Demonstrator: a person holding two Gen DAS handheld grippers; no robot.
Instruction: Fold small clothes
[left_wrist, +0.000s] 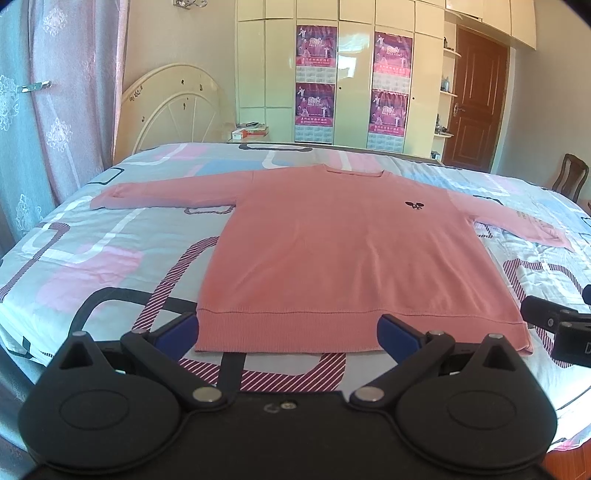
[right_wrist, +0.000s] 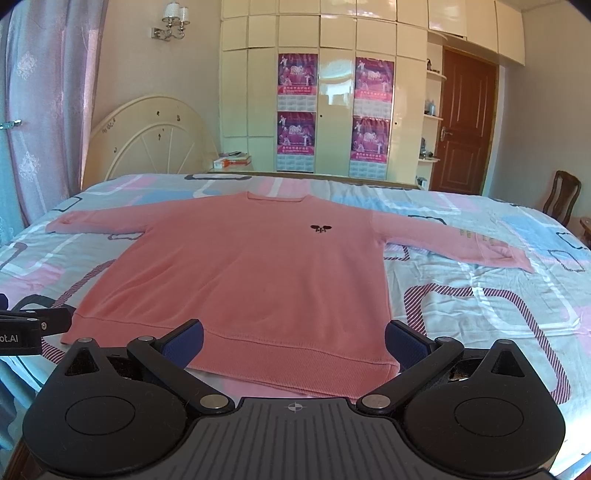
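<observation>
A salmon-pink knitted sweater (left_wrist: 332, 251) (right_wrist: 251, 273) lies flat on the bed, front up, both sleeves spread sideways, collar at the far end. A small dark emblem (left_wrist: 414, 204) sits on its chest. My left gripper (left_wrist: 288, 332) hovers open just before the ribbed hem, nearer the hem's left corner, with nothing between its blue pads. My right gripper (right_wrist: 293, 338) is open too, over the hem's right part, holding nothing. Each gripper shows at the edge of the other's view: the right gripper's black body (left_wrist: 561, 325) and the left gripper's black body (right_wrist: 26, 328).
The bed (left_wrist: 92, 251) carries a sheet patterned in pink, blue and white. Behind it stand a cream headboard (left_wrist: 173, 107), a cream wardrobe with posters (left_wrist: 351, 81), a brown door (left_wrist: 476, 99) and a wooden chair (right_wrist: 561, 195). Curtains (left_wrist: 44, 110) hang at the left.
</observation>
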